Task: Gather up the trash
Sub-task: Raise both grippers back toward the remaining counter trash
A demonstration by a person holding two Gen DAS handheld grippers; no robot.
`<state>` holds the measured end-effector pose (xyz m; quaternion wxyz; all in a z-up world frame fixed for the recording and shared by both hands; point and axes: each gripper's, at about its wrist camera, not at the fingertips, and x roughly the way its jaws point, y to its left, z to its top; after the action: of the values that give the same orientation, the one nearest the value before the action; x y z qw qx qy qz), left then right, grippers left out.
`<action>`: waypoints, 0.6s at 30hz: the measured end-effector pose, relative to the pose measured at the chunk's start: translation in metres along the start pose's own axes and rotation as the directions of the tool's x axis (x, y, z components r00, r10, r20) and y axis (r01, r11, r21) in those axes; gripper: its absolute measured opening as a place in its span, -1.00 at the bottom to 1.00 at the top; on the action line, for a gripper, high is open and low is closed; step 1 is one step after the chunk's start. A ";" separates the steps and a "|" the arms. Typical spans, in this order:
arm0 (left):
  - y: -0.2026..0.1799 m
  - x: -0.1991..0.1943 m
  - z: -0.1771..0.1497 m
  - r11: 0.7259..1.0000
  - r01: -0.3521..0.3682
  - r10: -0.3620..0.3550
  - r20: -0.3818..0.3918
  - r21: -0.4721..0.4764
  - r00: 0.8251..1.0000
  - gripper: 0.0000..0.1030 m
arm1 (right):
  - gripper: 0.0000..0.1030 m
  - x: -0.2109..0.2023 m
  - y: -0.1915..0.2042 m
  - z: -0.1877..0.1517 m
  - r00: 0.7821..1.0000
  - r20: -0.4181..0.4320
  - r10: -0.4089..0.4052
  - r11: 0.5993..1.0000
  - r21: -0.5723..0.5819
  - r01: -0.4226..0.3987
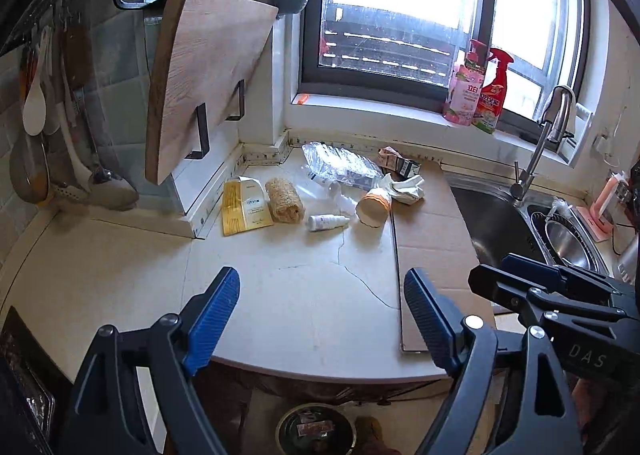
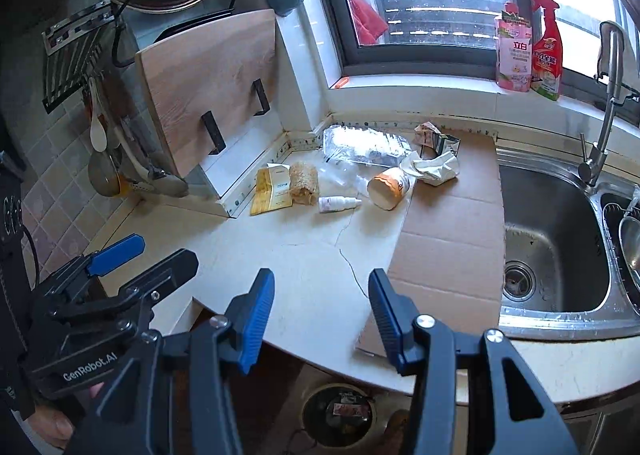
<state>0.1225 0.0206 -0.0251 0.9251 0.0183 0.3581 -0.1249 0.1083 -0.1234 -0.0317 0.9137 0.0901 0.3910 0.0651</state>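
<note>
Trash lies at the back of the white counter (image 1: 280, 295): a crushed clear bottle (image 1: 340, 167) (image 2: 368, 147), a paper cup (image 1: 374, 207) (image 2: 390, 183) on its side, crumpled tissue (image 1: 404, 187) (image 2: 436, 167), a dark wrapper (image 1: 400, 163) (image 2: 440, 141), a small white spray bottle (image 1: 326, 221) (image 2: 338, 204), a yellow packet (image 1: 246, 205) (image 2: 272, 191) and a loofah (image 1: 284, 199) (image 2: 304, 183). My left gripper (image 1: 324, 311) hovers open over the counter's front edge, well short of them. Beside it, my right gripper (image 2: 322, 315) is open and empty too.
A trash bin (image 1: 316, 431) (image 2: 340, 415) stands on the floor below the counter edge. Flat cardboard (image 2: 448, 239) covers the counter beside the steel sink (image 2: 560, 255) with its tap (image 2: 604, 107). A wooden cutting board (image 1: 200, 87) leans at the left, with utensils hanging nearby. Two bottles (image 1: 480, 91) stand on the windowsill.
</note>
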 end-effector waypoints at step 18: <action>-0.029 0.211 0.079 0.987 -0.010 0.043 -0.205 0.162 0.978 0.53 | -0.04 0.159 -0.129 0.116 0.972 -0.203 0.117 0.974 0.216 -0.072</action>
<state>0.3175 -0.0634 -0.1054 0.8798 0.1105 0.4411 -0.1384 0.3077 -0.2321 -0.0921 0.8475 0.1957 0.4873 0.0770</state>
